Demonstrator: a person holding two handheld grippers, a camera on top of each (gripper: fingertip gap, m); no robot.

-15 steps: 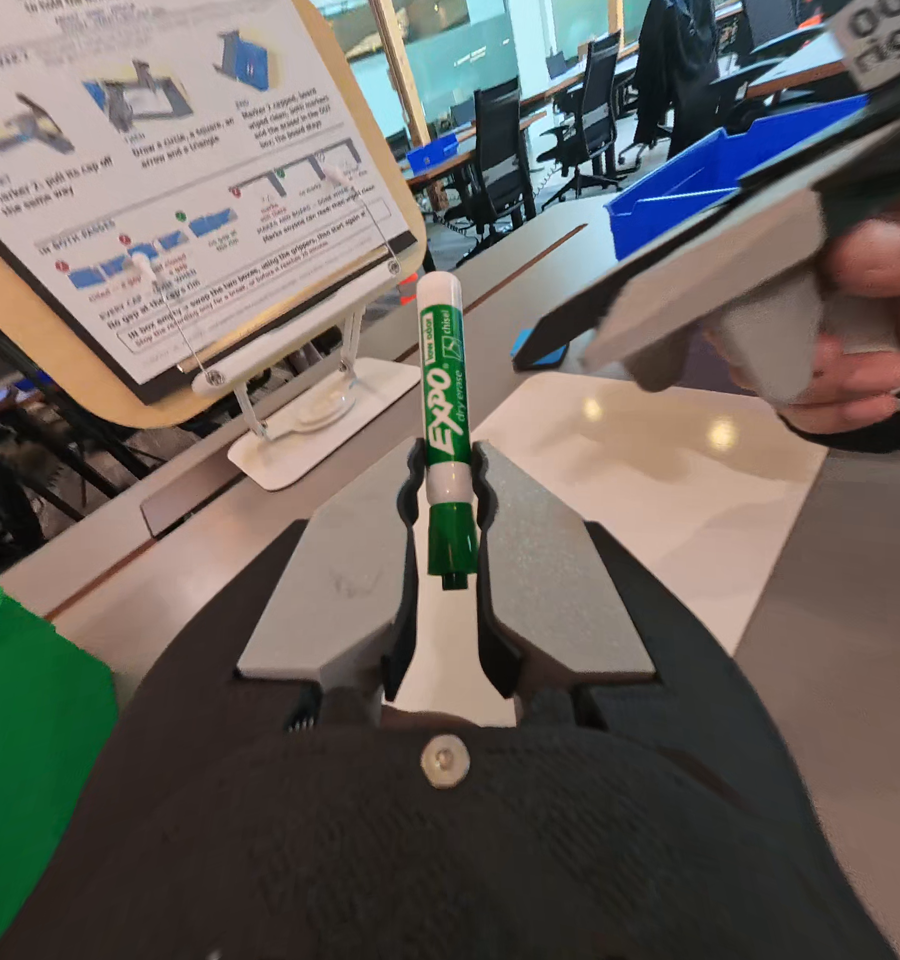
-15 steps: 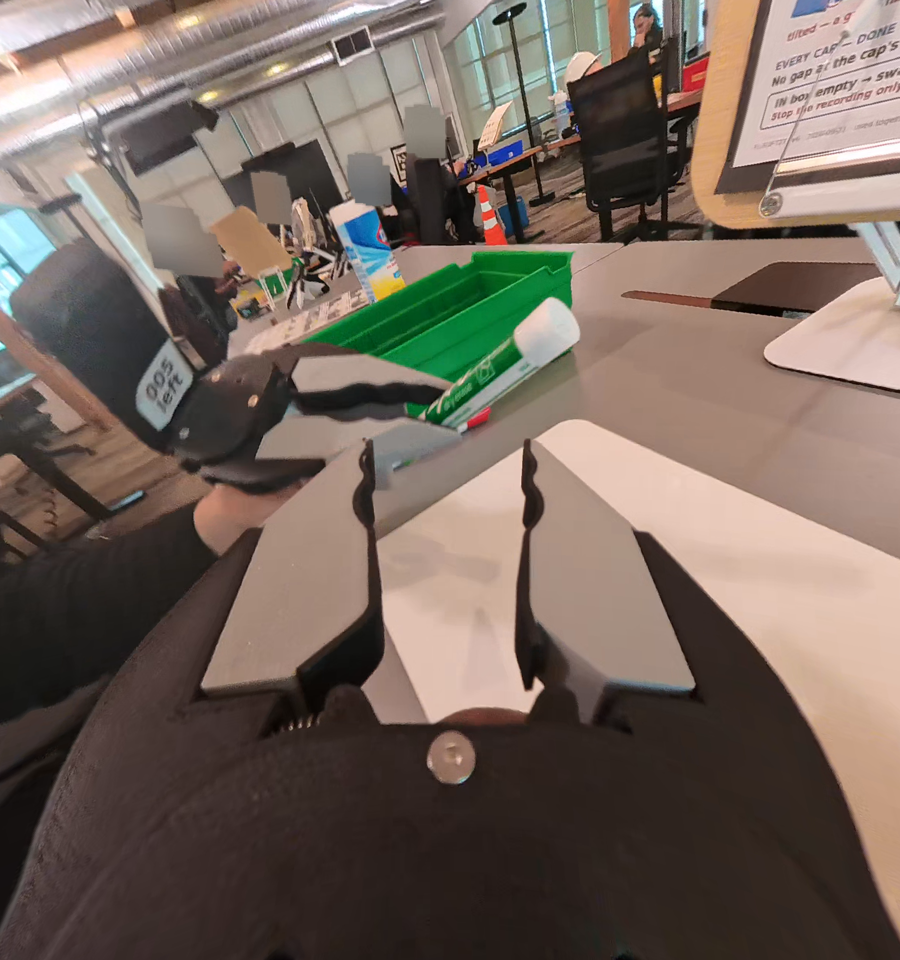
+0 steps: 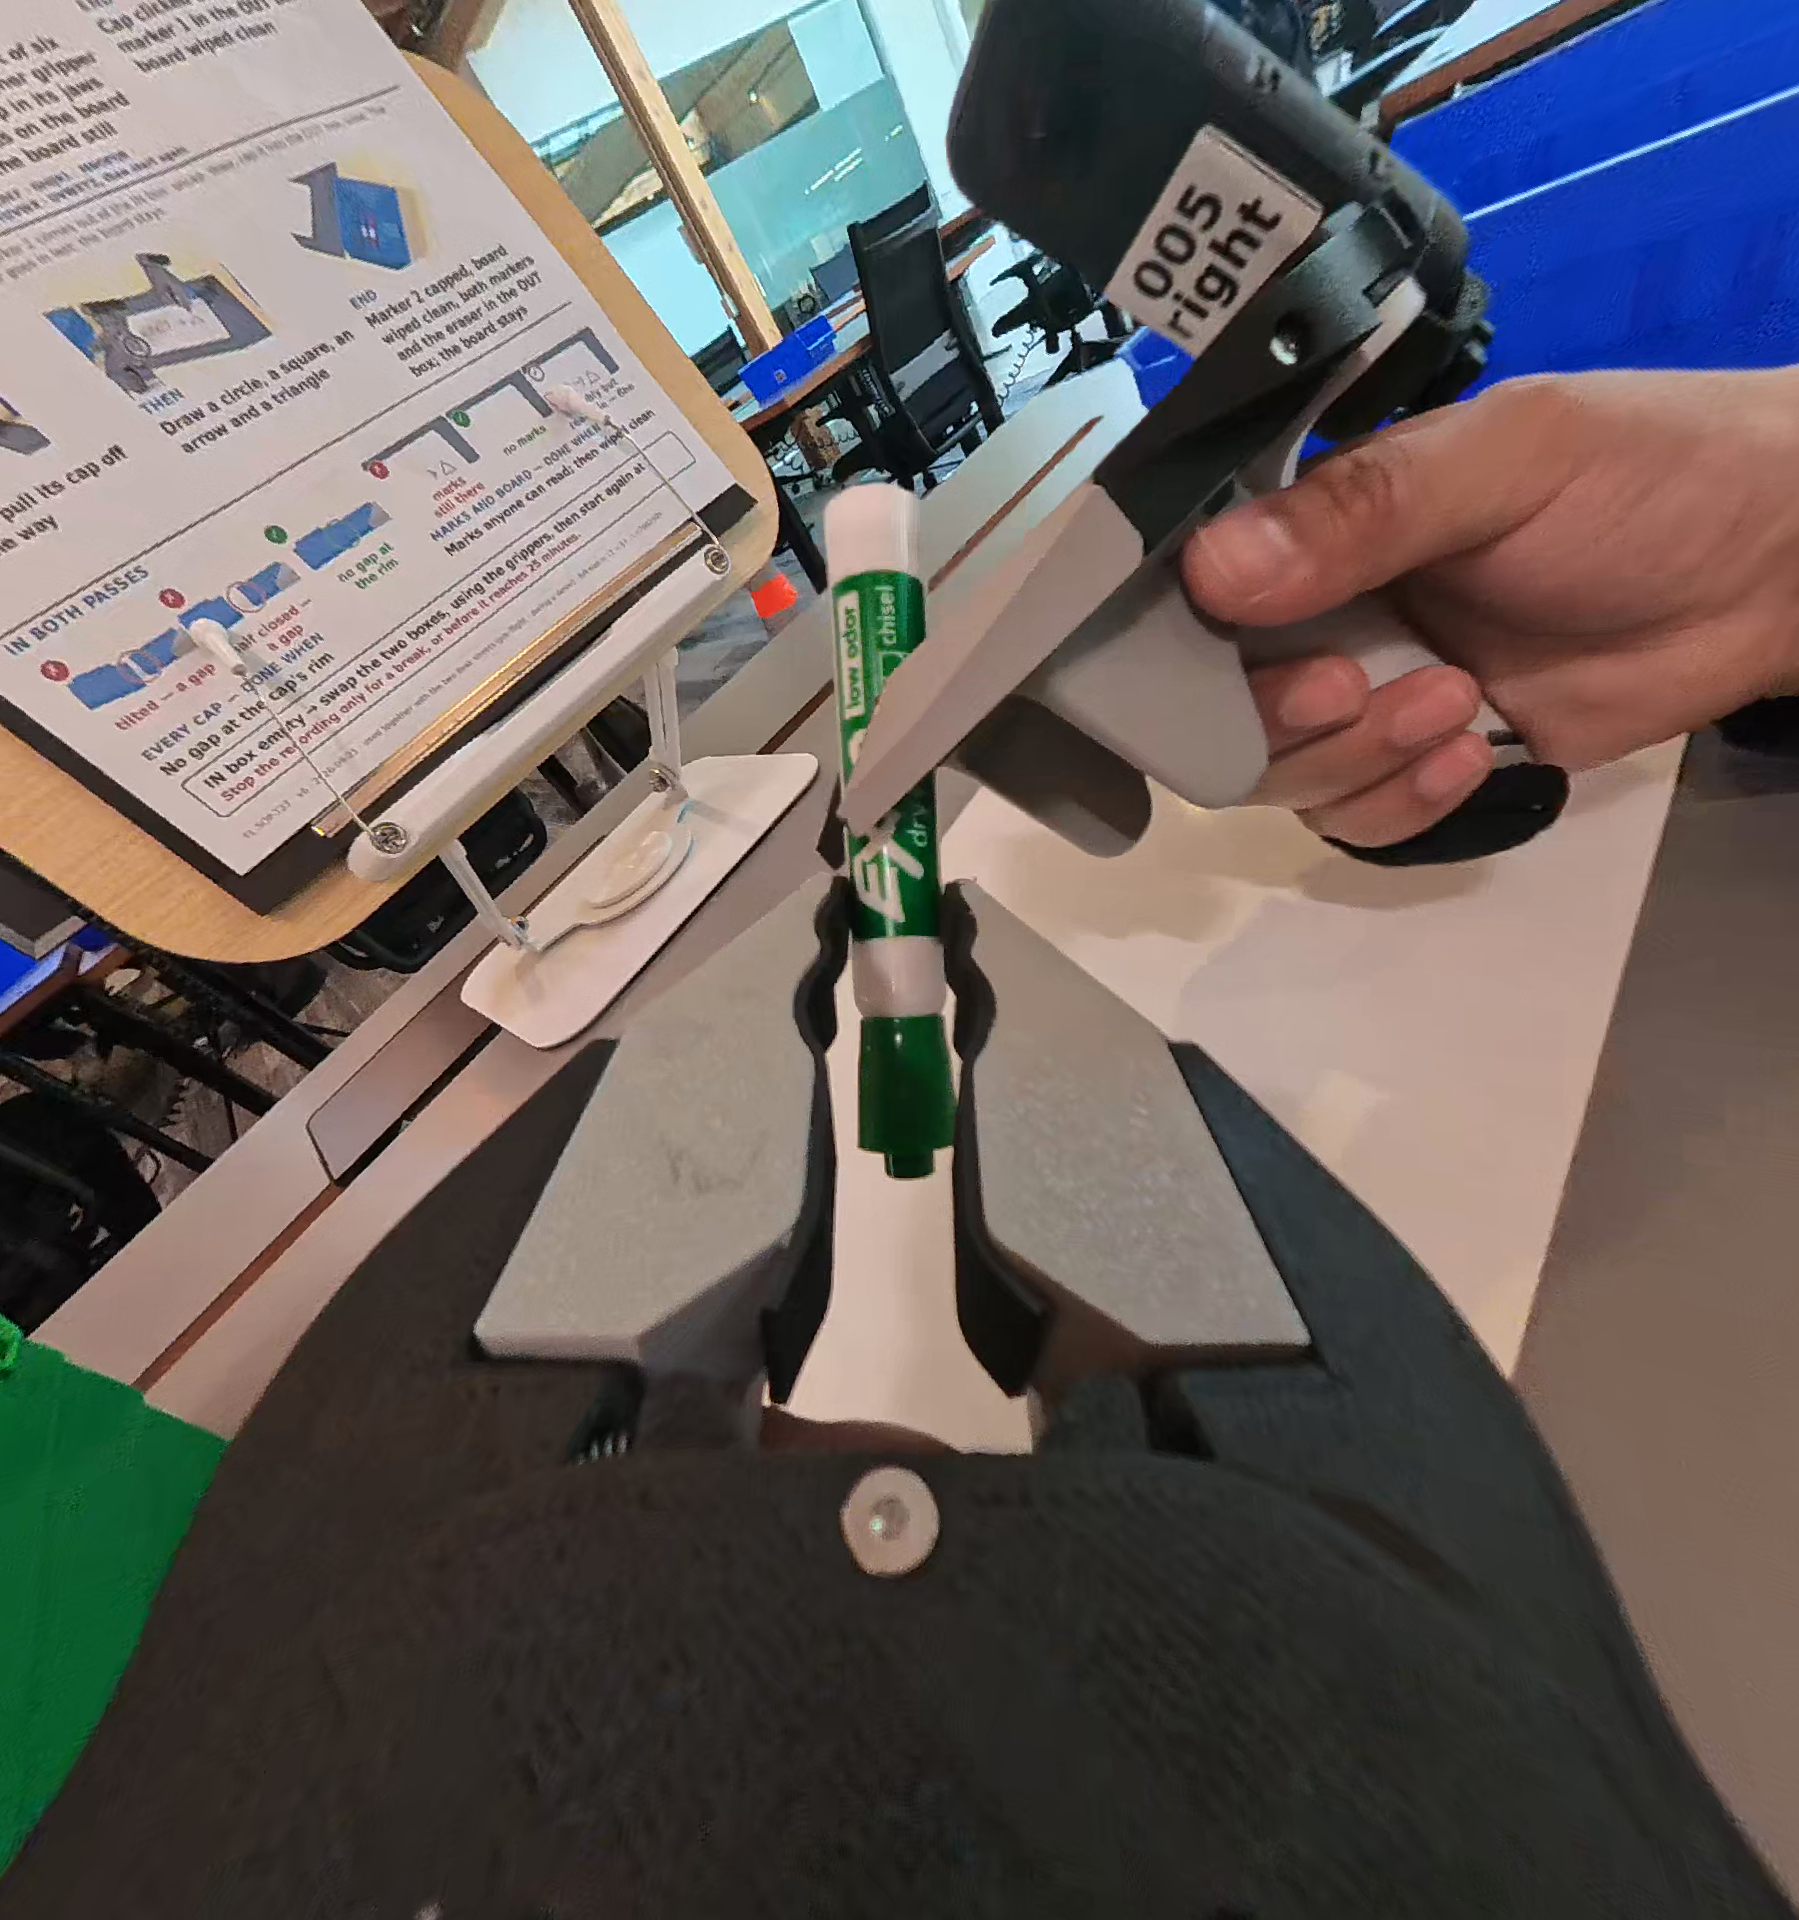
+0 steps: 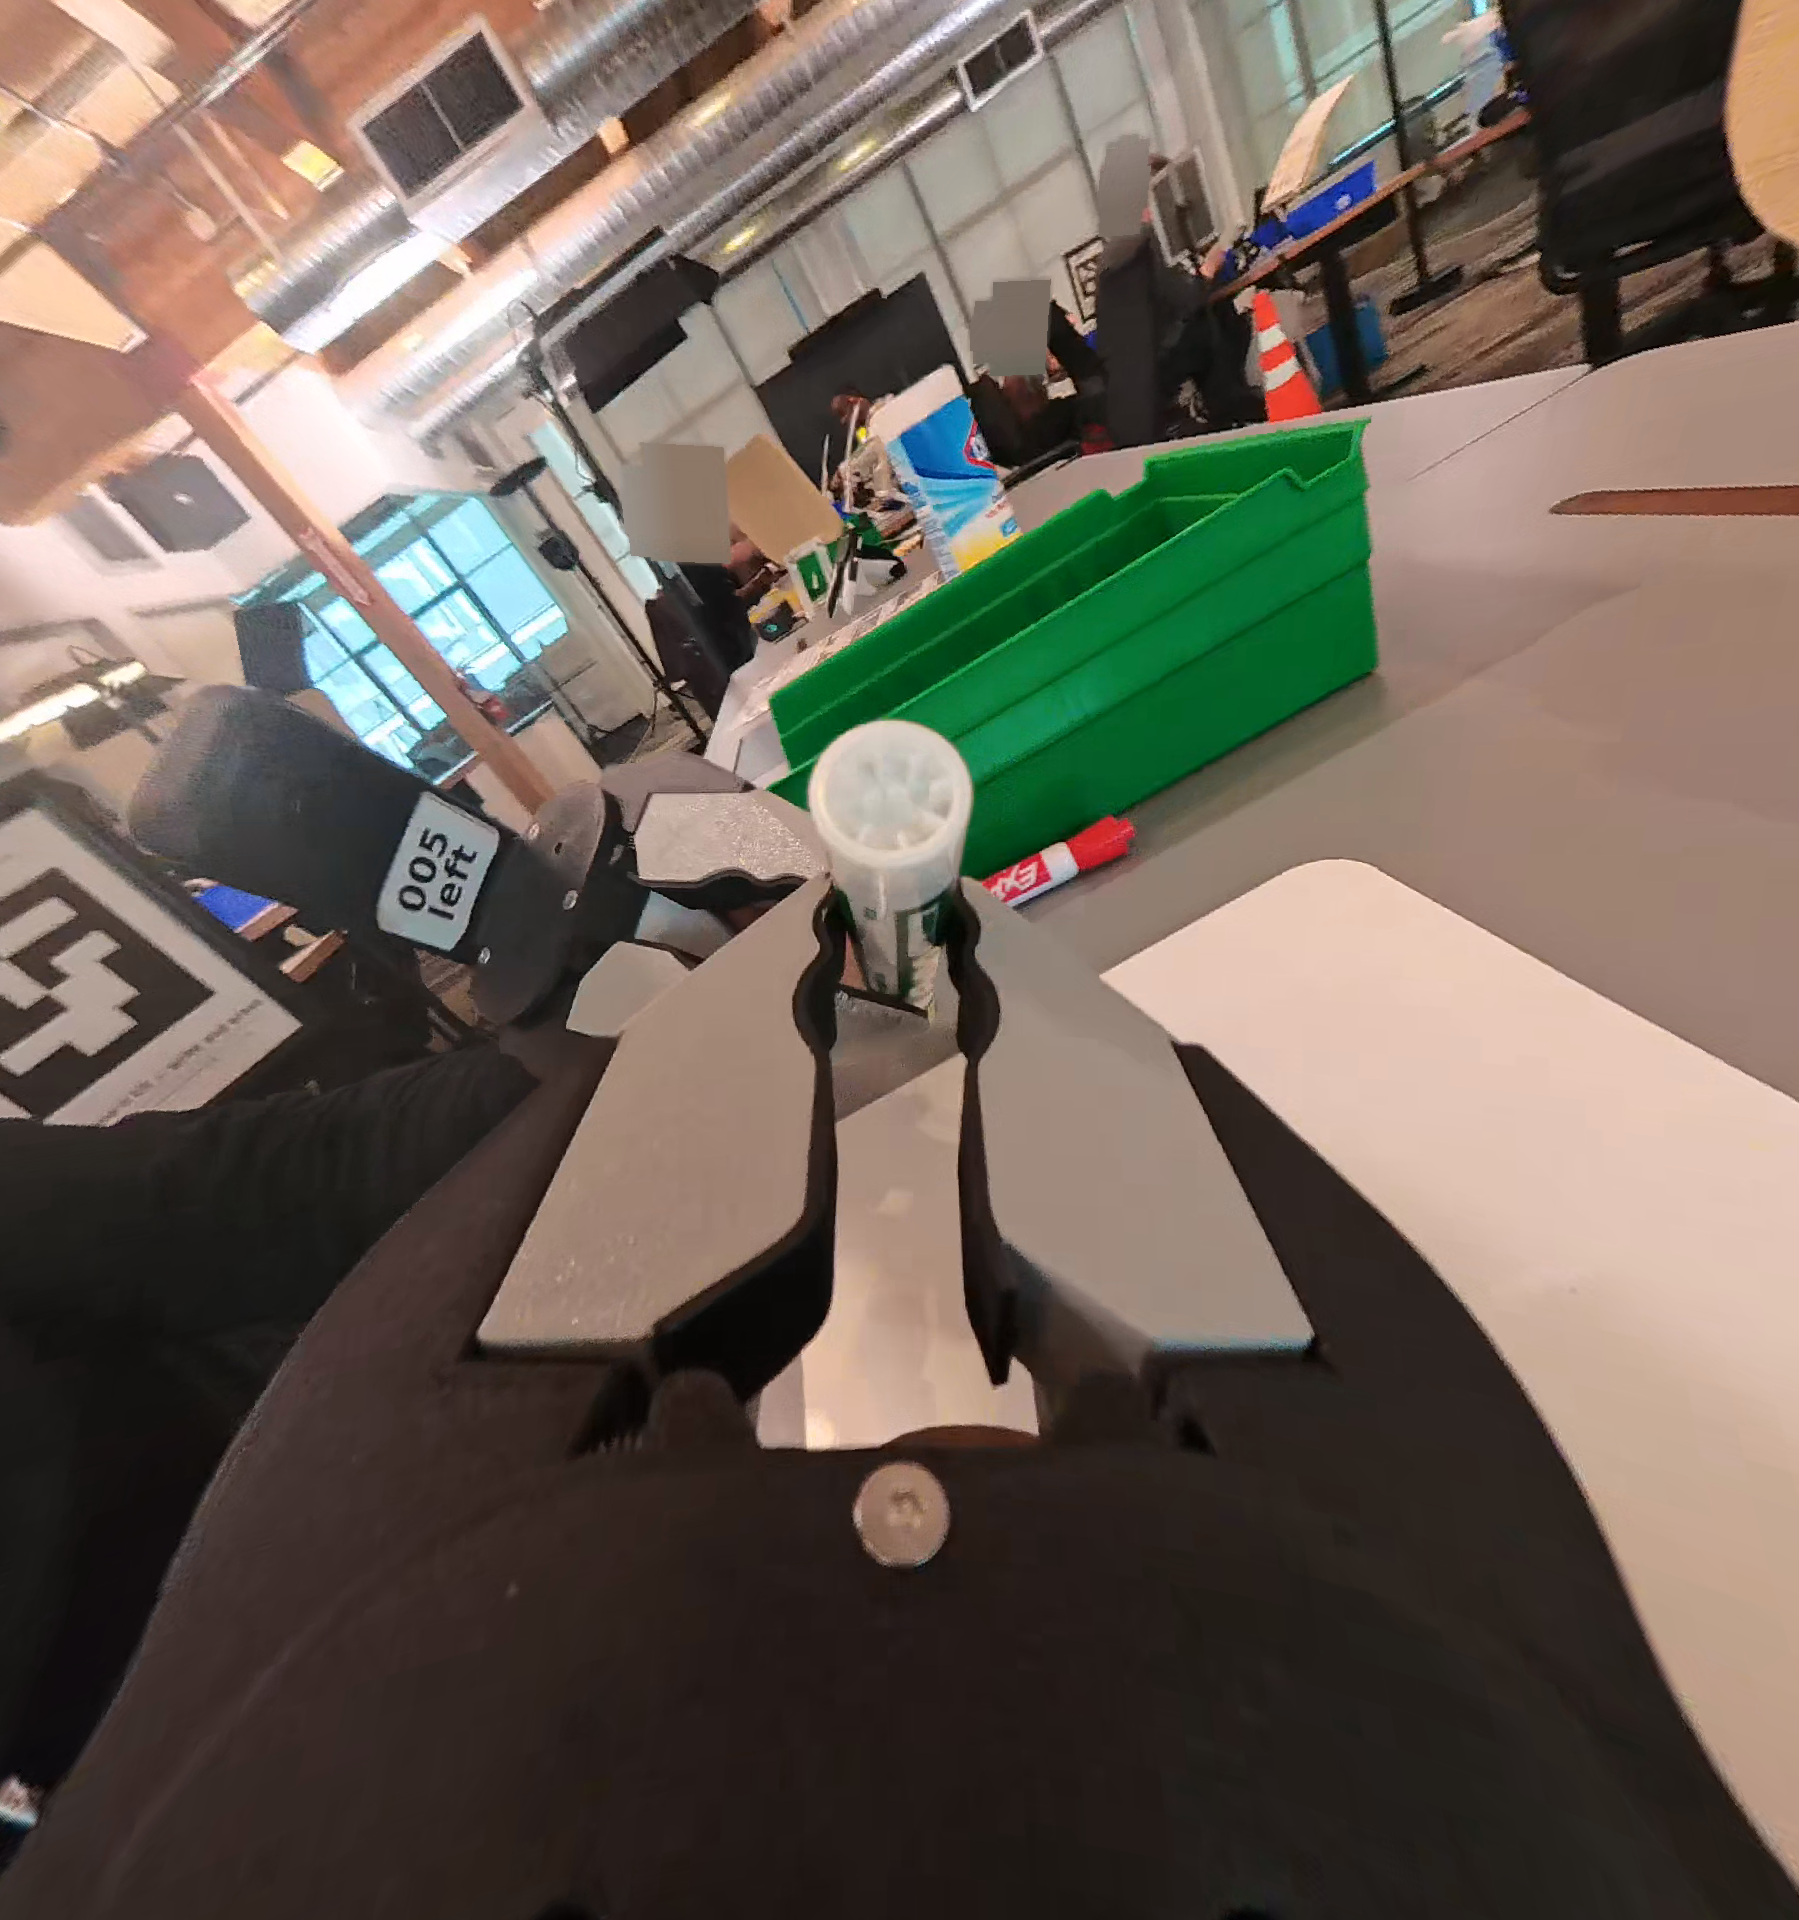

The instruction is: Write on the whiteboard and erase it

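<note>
My left gripper [image 3: 890, 920] is shut on a green dry-erase marker [image 3: 879, 644], gripping the white band just above its green cap [image 3: 905, 1091]. The cap points back toward the camera and the white tail points away. My right gripper [image 3: 864, 810] reaches in from the right and clamps the marker's barrel. In the right wrist view, the right gripper [image 4: 893, 935] is shut on the marker [image 4: 890, 810], whose white tail faces the camera. The left gripper [image 4: 760, 904] shows behind it. The whiteboard [image 3: 1342, 987] lies flat below; it also shows in the right wrist view [image 4: 1497, 1143].
A red marker [image 4: 1056, 862] lies on the grey table beside a green bin [image 4: 1134, 644], which also shows in the left wrist view [image 3: 43, 1558]. An instruction sheet on a white stand [image 3: 303, 468] stands at the back left. A blue bin [image 3: 1653, 208] sits at the far right. Left and right tips are no more than a few centimetres apart.
My right gripper has moved in from the right, tilted up, and closed its open jaws on the marker's barrel. My left gripper still holds the marker the same way.
</note>
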